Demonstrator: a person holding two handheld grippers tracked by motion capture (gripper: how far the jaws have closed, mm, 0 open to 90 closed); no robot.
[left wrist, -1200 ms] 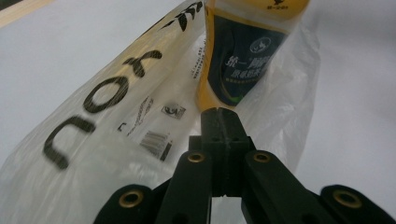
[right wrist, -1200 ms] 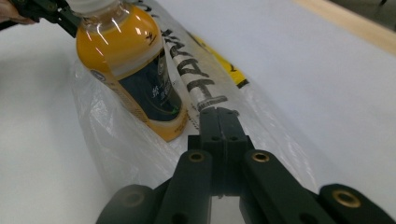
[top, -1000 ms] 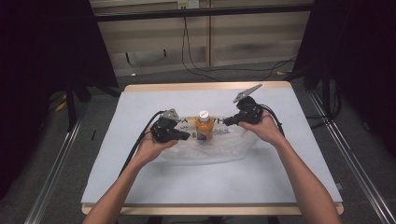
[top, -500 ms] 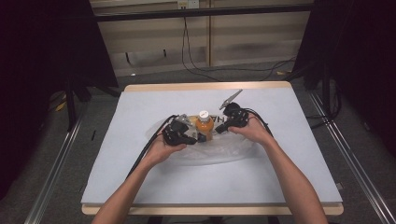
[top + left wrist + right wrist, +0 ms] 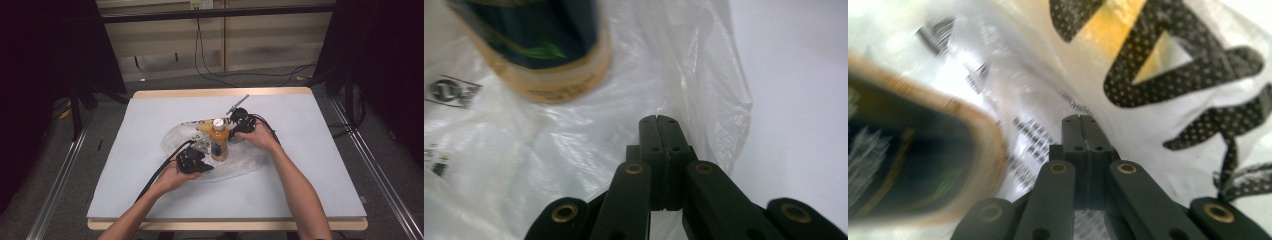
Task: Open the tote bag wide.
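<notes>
A bottle (image 5: 218, 140) with a white cap and orange drink stands upright on a crumpled clear plastic bag (image 5: 240, 167) at mid-table. My left gripper (image 5: 196, 161) sits at the bottle's near left. In the left gripper view its jaws are shut on a fold of the bag (image 5: 704, 85), whose creases run to the tips of the left gripper (image 5: 658, 119); the bottle's base (image 5: 539, 55) is at upper left. My right gripper (image 5: 239, 124) is at the bottle's far right. There the right gripper (image 5: 1082, 119) is shut on the printed film (image 5: 1148, 60), the blurred bottle (image 5: 908, 165) close at left.
The bag lies on a pale blue-grey table (image 5: 310, 190) with a wooden edge. Cables trail from both grippers across the near half. Dark stands and floor cables lie beyond the far edge.
The left gripper has come toward the person, from beside the bottle to its near left. The right gripper has shifted left, closer to the bottle. The bottle stays upright.
</notes>
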